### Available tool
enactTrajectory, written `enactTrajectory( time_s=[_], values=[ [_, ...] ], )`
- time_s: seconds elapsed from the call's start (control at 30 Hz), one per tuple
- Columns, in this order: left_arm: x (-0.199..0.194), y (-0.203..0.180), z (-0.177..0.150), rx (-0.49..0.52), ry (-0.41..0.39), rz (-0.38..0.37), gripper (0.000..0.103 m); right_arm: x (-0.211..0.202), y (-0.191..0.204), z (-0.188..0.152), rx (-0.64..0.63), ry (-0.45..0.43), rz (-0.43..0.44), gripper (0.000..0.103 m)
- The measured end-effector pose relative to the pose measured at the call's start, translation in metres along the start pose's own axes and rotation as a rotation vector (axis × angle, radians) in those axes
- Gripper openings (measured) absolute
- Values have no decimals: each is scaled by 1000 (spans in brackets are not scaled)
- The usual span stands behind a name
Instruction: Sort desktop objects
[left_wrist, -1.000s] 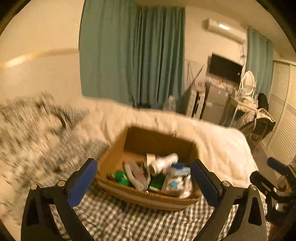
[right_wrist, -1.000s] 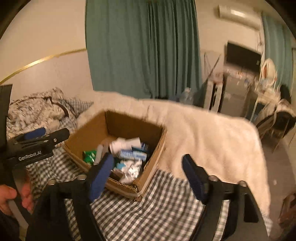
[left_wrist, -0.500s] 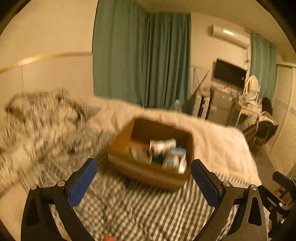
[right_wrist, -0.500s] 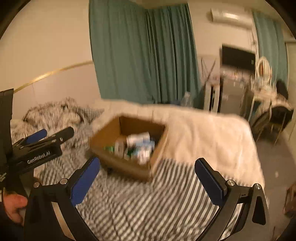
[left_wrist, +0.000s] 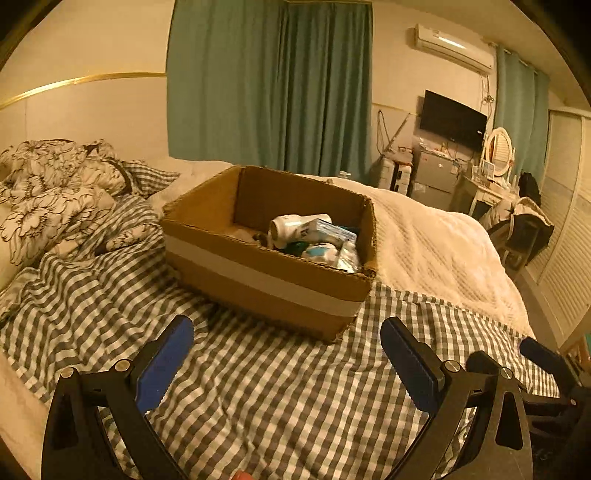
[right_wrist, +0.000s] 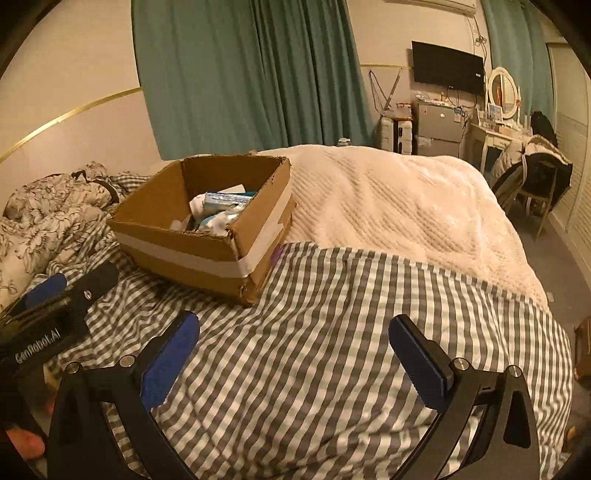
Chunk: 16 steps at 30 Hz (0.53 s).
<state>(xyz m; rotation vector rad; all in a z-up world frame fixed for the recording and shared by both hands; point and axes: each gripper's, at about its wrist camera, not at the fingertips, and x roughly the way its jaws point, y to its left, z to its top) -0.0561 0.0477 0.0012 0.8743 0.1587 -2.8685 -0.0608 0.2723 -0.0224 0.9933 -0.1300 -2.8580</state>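
Starting on the left: rumpled floral bedding (left_wrist: 48, 192) sits up and to the left of the left gripper (left_wrist: 286, 363), past a gray-and-white checked blanket (left_wrist: 258, 398) that covers the near part of the bed. That left gripper is wide open with nothing between its blue pads, hanging just over the checked blanket.

Straight ahead of it, a bit beyond the fingertips, is the cardboard box (left_wrist: 258, 273) with a pale tape band around its side. It's resting on the bed, and the stuff to sort is piled inside toward its right half: a white bottle (left_wrist: 295, 225) lying on its side, a light blue carton (left_wrist: 328, 230), and some smaller packets I can't make out.

From the right gripper (right_wrist: 293, 343), the same box (right_wrist: 192, 254) is ahead and off to the left. This gripper is spread fully open too, empty, over the checked blanket (right_wrist: 332, 332). Ahead and to its right is a cream textured blanket (right_wrist: 399, 206).
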Motion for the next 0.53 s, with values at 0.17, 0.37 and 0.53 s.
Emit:
enactTrajectory(
  time_s=[0.17, 0.37, 0.53],
  values=[
    [12, -4, 0, 24, 11, 24, 103, 7, 1, 0, -12, 17, -19, 102],
    [21, 1, 3, -10, 60, 98, 103, 6, 0, -3, -9, 33, -32, 102],
    [21, 5, 3, -5, 70, 63, 103, 6, -2, -4, 4, 40, -30, 102]
  ],
)
